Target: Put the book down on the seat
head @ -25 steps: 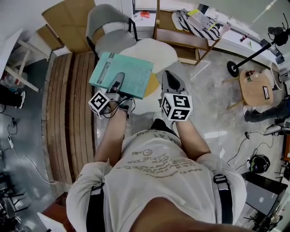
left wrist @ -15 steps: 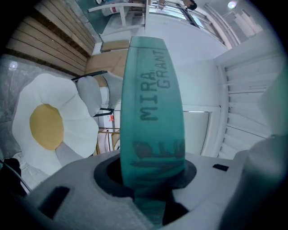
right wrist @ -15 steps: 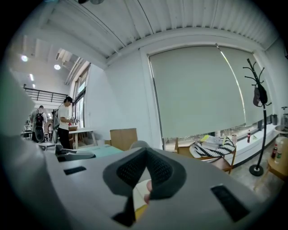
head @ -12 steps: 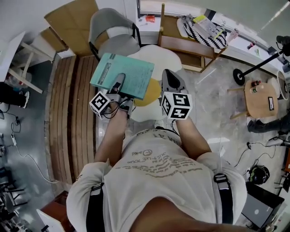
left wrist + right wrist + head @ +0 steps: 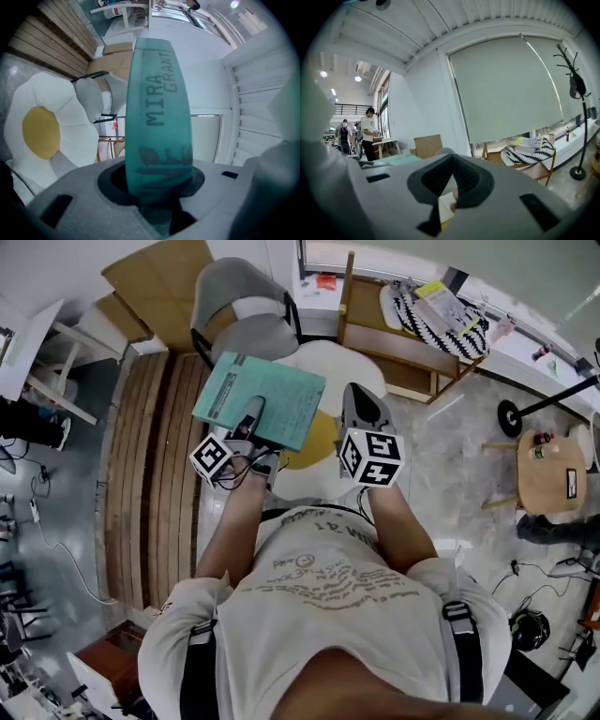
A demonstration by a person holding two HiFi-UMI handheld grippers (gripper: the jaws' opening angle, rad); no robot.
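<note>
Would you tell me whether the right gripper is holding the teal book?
No, the head view shows the left gripper clamped on the teal book, while the right gripper beside it holds nothing.

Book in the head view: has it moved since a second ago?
Yes, slightly. The book, held by the left gripper, has shifted left off the yellow centre of the egg-shaped seat, uncovering more of it.

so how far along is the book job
Done: the left gripper is shut on the teal book. In hand: the book is held up over the egg-shaped seat, not resting on it. Left: lower it onto the seat and let go.
</note>
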